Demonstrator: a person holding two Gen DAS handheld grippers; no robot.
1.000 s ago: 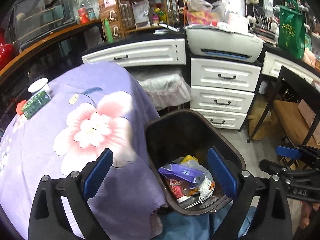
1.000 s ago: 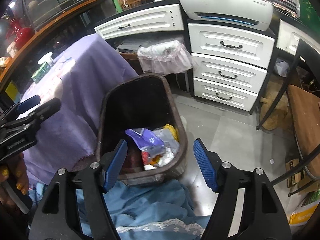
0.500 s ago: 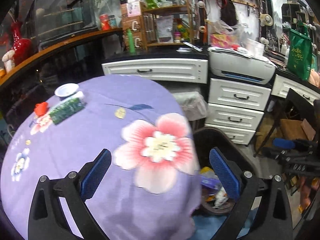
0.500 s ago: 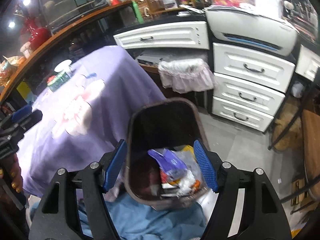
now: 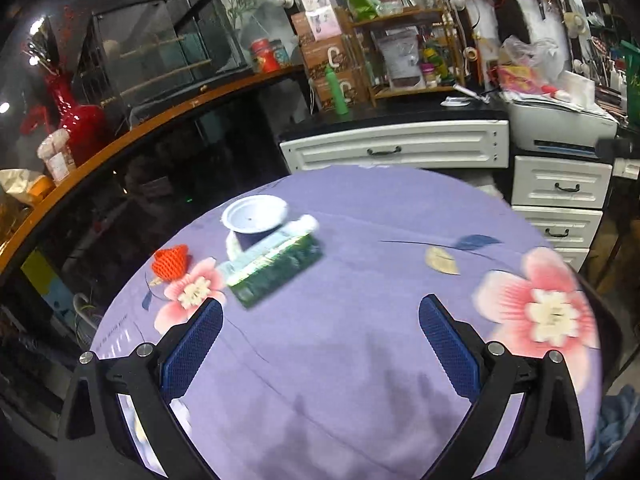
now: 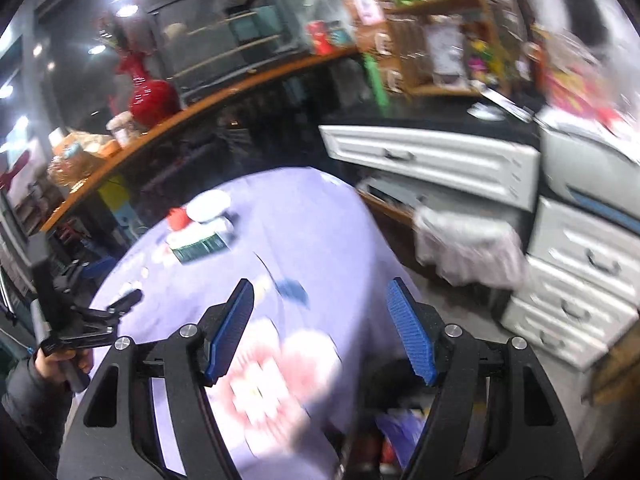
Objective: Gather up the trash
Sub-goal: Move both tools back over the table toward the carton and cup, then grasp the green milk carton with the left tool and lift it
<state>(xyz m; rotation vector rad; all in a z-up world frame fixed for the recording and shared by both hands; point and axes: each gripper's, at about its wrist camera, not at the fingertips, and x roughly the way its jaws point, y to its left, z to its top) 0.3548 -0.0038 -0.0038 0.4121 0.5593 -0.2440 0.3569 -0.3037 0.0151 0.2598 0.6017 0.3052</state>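
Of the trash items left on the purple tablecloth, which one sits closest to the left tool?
The green box: it lies nearest the left tool, just ahead of its left finger. The white lid and the orange-red foam net lie farther back.

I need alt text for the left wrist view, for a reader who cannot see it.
An open left hand-held gripper hangs empty above a round table under a purple flowered cloth. Beyond it lie a green packet, a white lid and an orange foam net.

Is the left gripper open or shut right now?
Open. In its own view the left gripper has both blue pads wide apart over the purple tablecloth, with nothing between them.
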